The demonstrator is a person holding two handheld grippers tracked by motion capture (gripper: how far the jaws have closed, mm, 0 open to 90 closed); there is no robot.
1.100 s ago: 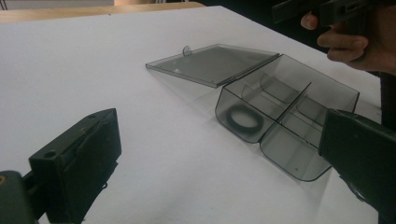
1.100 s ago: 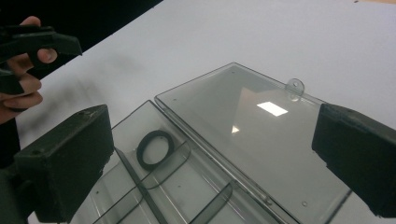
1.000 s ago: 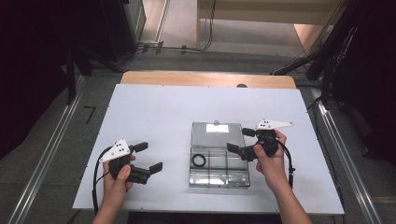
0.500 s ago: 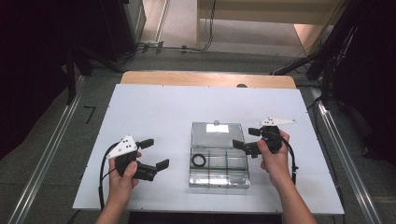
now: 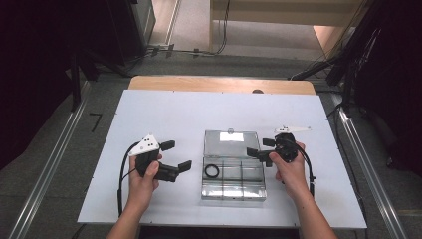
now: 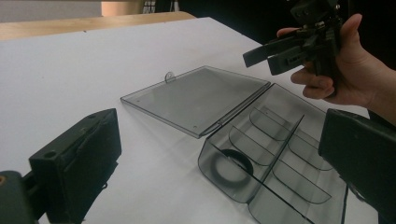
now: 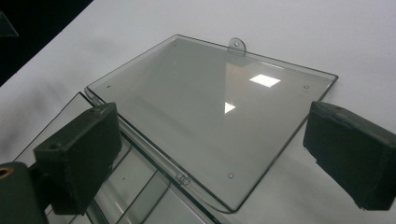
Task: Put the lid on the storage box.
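A clear plastic compartment box (image 5: 233,185) lies in the middle of the white table, its lid (image 5: 231,142) folded flat open behind it. A black ring (image 5: 212,171) rests in the box's left compartment. My left gripper (image 5: 176,155) is open, held just left of the box with nothing between its jaws. In the left gripper view the ring (image 6: 235,164) and the lid (image 6: 198,98) lie ahead between the jaws. My right gripper (image 5: 260,147) is open at the box's right edge, by the hinge. In the right gripper view its jaws straddle the lid (image 7: 205,93) from above.
The white table top (image 5: 169,114) has bare room to the left, right and behind the box. A wooden strip (image 5: 219,83) runs along its far edge. Dark equipment and cables stand on the floor beyond.
My left gripper has moved right, closer to the box. The right gripper has shifted only slightly at the box's right edge. The box and ring have stayed put.
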